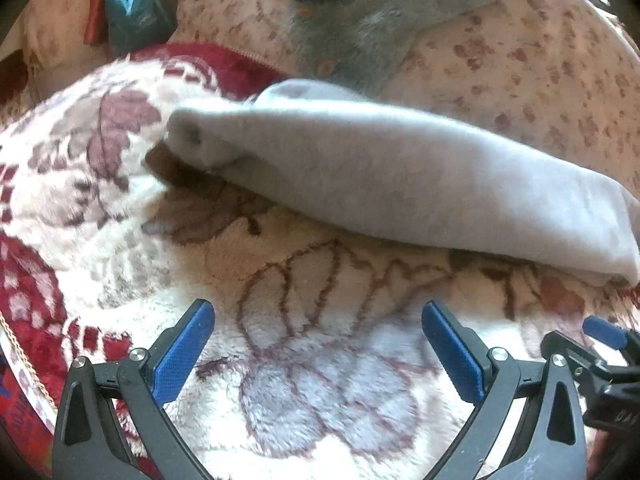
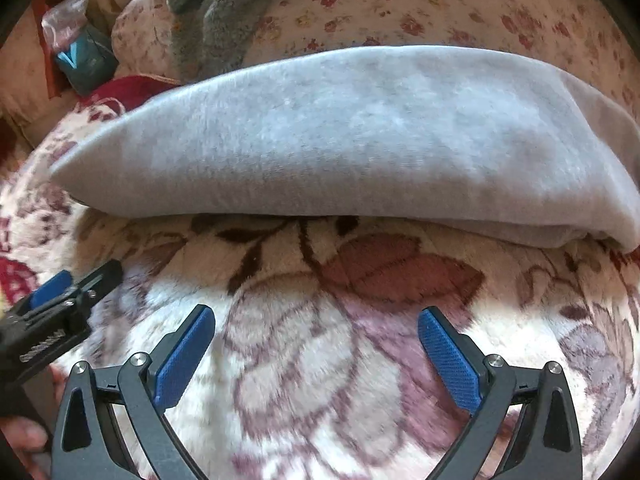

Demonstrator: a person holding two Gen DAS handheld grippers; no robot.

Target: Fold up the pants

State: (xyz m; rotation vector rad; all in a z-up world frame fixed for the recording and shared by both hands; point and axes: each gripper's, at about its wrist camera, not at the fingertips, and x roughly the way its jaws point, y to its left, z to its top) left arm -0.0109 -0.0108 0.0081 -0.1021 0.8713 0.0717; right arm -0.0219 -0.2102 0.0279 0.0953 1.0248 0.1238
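The light grey pants (image 1: 360, 176) lie folded into a thick bundle on a fluffy floral blanket (image 1: 312, 360). In the right wrist view the pants (image 2: 340, 140) stretch across the whole width, just beyond the fingers. My left gripper (image 1: 318, 320) is open, hovering over the blanket short of the bundle, nothing between its blue pads. My right gripper (image 2: 316, 326) is open too, empty, facing the bundle's near folded edge. The right gripper (image 1: 604, 336) shows at the lower right of the left wrist view. The left gripper (image 2: 60, 292) shows at the left edge of the right wrist view.
A grey fluffy garment (image 1: 380, 12) lies behind the pants on a floral-print cushion (image 1: 540, 60). A teal packet (image 1: 136, 16) and a red strip sit at the far left. A hand (image 2: 24, 436) holds the left tool. The blanket has a dark red border (image 1: 28, 320).
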